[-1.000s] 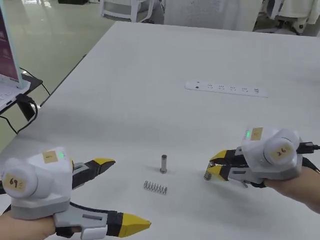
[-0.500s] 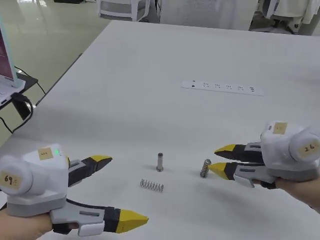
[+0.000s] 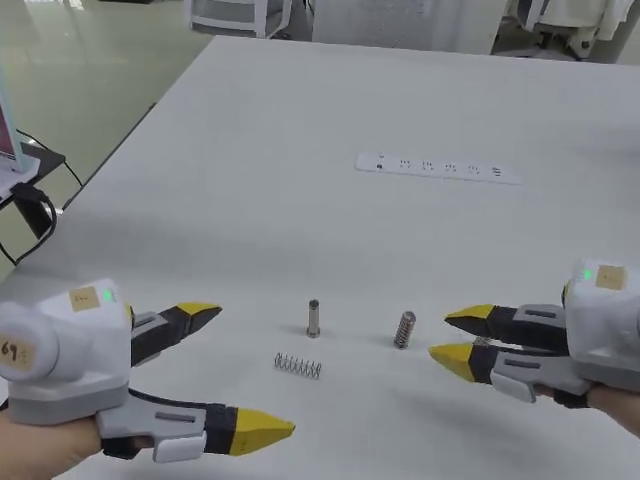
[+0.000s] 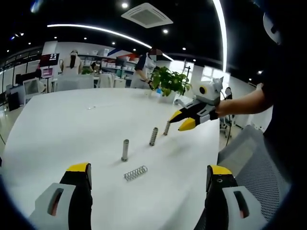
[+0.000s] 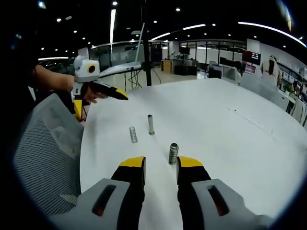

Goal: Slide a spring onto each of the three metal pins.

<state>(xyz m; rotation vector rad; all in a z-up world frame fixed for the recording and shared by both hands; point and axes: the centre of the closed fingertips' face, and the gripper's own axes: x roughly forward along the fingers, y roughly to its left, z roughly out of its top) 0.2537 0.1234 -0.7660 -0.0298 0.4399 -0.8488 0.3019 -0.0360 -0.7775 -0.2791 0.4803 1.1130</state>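
Scene: At a white workbench point(image 3: 250, 150), a person works two hand-held grippers toward a short row of small parts. A power strip point(image 3: 438, 168) lies well beyond them at 12 o'clock.
Task parts: The bare pin point(image 3: 313, 318) stands upright mid-table. The loose spring point(image 3: 298, 365) lies flat just beside it at 7 o'clock. The sprung pin point(image 3: 404, 329), already wearing its coil, stands near at 3 o'clock.
Unclear: In the left gripper view a further small upright piece point(image 4: 166, 128) stands just beside the tips of the right gripper point(image 4: 181, 120), too small to identify.
Risk, spring: The coil lies free and could roll or skid out from closing jaws. A hard pinch would likely kink it.
Risk, bare pin: It stands unsupported, so a brush from a jaw or an off-axis push of the spring would probably tip it.
Risk, sprung pin: The right gripper's tips sit near it at 4 o'clock. A careless sweep toward 9 o'clock could knock over finished work.
Left gripper point(image 3: 235, 372): Low at 8 o'clock of the spring, pointing toward 3 o'clock, jaws spread wide and empty, apart from every part.
Right gripper: Low over the table, pointing toward 9 o'clock, jaws released with a narrow gap, gripping nothing. Its own view puts the sprung pin just ahead of the gap.
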